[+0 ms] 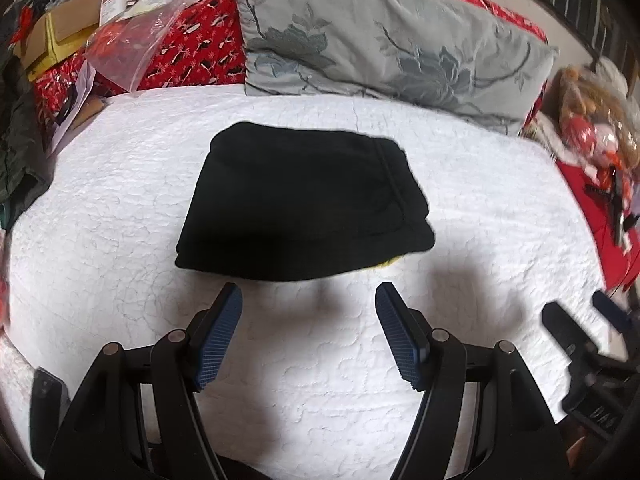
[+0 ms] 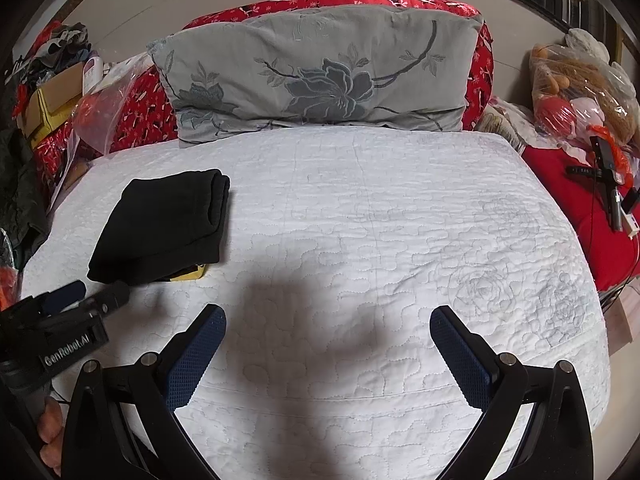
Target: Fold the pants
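Left wrist view first: your left gripper (image 1: 308,300) has its jaws spread wide with nothing in them, parked just short of the near edge of the black pants (image 1: 304,200). The pants sit on the white quilted bed (image 1: 120,208), folded into a compact stack, between you and the grey floral pillow (image 1: 380,36). They look like thick, soft knit, so expect them to sag and slump, not hold shape. There's a bit of yellow (image 1: 386,266) poking out at the near right corner under them; can't tell what it is.

Right wrist view: your right gripper (image 2: 326,316) is also wide open and empty, over bare quilt well to the right of the pants (image 2: 160,224). From here you can see the layered edges stacked on the pants' right side. The fold looks pretty much done to me. If you tidy or move it, I'd pinch through all layers at the near corners, since one layer alone will probably peel off and undo the stack.
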`<action>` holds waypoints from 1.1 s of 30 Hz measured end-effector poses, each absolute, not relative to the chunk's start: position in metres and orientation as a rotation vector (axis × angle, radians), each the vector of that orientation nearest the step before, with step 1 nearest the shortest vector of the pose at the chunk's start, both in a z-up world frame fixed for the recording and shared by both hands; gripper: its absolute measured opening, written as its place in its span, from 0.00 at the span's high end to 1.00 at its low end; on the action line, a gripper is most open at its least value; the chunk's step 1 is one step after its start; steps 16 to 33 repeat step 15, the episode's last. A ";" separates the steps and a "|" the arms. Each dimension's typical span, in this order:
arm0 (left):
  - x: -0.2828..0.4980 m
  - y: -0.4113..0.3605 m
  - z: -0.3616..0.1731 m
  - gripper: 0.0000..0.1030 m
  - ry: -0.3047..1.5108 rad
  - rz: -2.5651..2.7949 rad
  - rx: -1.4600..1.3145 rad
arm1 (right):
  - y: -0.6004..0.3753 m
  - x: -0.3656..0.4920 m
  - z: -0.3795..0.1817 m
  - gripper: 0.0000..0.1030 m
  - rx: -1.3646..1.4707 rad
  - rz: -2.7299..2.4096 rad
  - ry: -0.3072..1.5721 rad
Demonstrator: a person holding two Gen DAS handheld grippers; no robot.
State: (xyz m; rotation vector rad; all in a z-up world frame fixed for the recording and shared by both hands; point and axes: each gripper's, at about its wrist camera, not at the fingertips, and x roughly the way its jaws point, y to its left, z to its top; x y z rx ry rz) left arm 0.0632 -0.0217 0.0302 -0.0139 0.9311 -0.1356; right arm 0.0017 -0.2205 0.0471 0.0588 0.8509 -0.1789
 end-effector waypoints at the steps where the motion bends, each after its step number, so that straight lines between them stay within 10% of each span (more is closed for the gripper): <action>1: 0.064 -0.021 0.032 0.33 0.930 -0.132 -0.017 | -0.220 0.002 0.047 0.00 0.058 -0.178 0.852; 33: 0.062 -0.023 0.032 0.33 0.921 -0.090 0.039 | -0.221 0.008 0.046 0.00 0.045 -0.186 0.864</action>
